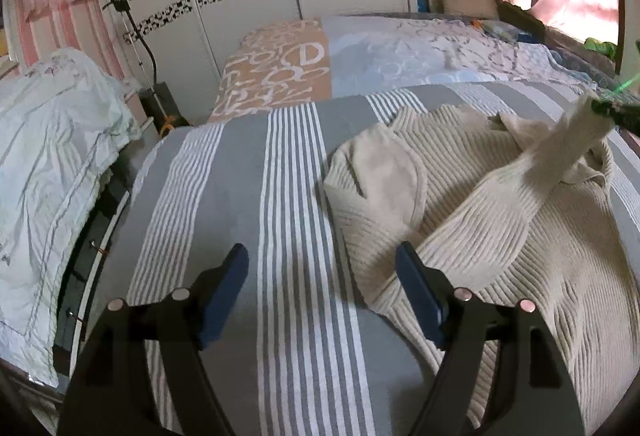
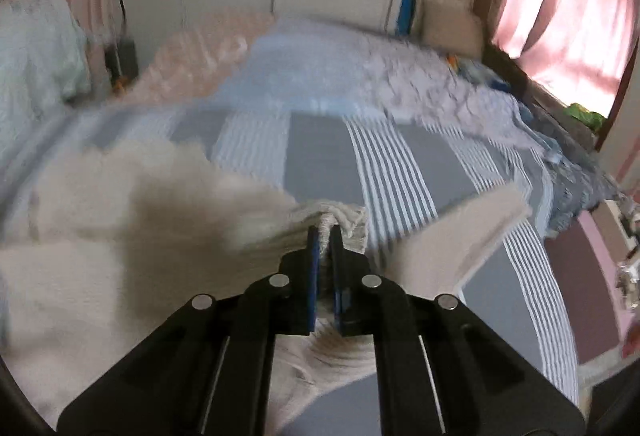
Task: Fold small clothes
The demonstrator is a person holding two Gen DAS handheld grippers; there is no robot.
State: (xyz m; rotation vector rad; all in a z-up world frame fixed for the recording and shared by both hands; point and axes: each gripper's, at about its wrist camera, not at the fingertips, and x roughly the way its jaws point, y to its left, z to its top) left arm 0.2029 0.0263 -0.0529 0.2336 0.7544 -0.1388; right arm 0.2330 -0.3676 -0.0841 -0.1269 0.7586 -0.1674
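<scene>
beige ribbed sweater is lying on the striped bed | right gripper is pinching its sleeve cuff, lifting it | left gripper, fingers spread, is hovering at the sweater's left edge

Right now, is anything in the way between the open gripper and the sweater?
No. The left gripper hangs open over the striped bedsheet, with nothing between it and the beige sweater beside it.
</scene>
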